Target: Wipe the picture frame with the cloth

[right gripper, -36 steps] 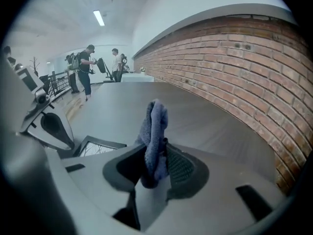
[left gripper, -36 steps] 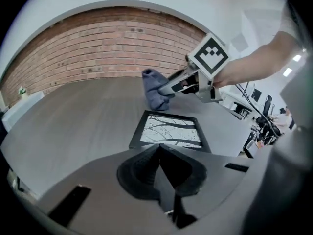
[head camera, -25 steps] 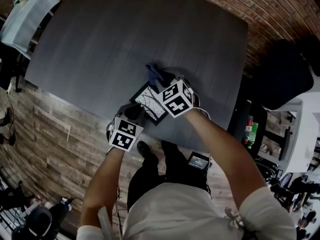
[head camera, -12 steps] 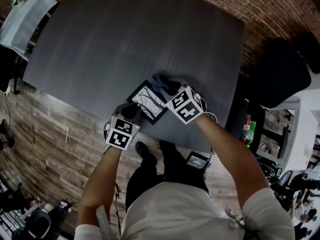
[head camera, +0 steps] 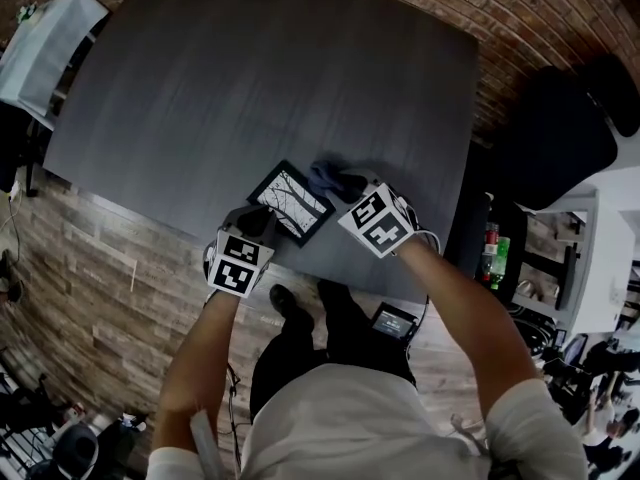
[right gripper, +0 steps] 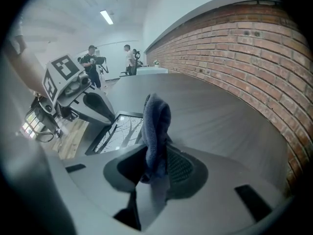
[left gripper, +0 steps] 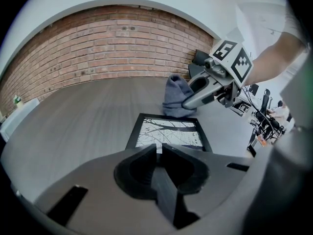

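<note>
The black picture frame (head camera: 290, 201) lies flat near the front edge of the dark table (head camera: 260, 78), its glass showing bare branches. My left gripper (head camera: 262, 224) is shut on the frame's near edge (left gripper: 168, 133); its jaws (left gripper: 159, 150) are almost together over that edge. The grey-blue cloth (head camera: 335, 180) hangs bunched from my right gripper (head camera: 345, 193), which is shut on it. The cloth (left gripper: 176, 97) rests at the frame's far right corner, beside the glass. In the right gripper view the cloth (right gripper: 155, 126) stands up between the jaws (right gripper: 156, 165), with the frame (right gripper: 122, 131) to the left.
The table's front edge runs just under both hands, with wood flooring (head camera: 110, 308) below. A black chair (head camera: 560, 128) stands off the right side. A white-topped table (head camera: 50, 38) is at far left. People (right gripper: 93, 58) stand far back.
My right gripper has slid the cloth rightward and toward me, from over the frame's glass to its right corner. The left gripper stays put on the frame.
</note>
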The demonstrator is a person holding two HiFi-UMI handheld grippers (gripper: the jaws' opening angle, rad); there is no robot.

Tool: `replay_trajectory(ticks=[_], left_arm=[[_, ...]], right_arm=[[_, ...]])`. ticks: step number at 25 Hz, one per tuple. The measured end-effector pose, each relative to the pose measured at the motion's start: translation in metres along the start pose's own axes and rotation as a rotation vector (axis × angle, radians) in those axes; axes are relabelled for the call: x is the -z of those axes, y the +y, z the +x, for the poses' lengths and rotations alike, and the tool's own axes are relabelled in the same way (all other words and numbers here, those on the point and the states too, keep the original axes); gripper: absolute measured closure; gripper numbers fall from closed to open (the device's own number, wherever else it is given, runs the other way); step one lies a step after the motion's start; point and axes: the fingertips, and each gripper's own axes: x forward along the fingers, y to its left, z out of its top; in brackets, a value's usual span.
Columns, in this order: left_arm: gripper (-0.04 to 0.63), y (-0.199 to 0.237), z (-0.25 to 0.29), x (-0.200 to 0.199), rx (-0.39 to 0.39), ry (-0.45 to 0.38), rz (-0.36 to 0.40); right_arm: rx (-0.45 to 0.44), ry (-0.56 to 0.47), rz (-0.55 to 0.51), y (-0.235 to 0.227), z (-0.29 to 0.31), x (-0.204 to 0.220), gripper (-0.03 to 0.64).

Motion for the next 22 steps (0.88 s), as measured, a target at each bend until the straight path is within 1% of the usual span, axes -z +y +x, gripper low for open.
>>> replay_trajectory(ticks=[8, 13, 22], left_arm=[[0.551, 0.000, 0.003, -0.003, -0.004, 0.014, 0.023], [0.552, 0.000, 0.006, -0.005, -0.014, 0.017, 0.019], [0.555, -0.007, 0.013, -0.011, -0.005, 0.015, 0.039]], right_arm=[[-0.024, 0.016, 0.037, 0.010, -0.020, 0.024, 0.506], [-0.039, 0.032, 0.052, 0.016, -0.035, 0.042, 0.506], [-0.070, 0.050, 0.082, 0.034, -0.053, 0.068, 0.505]])
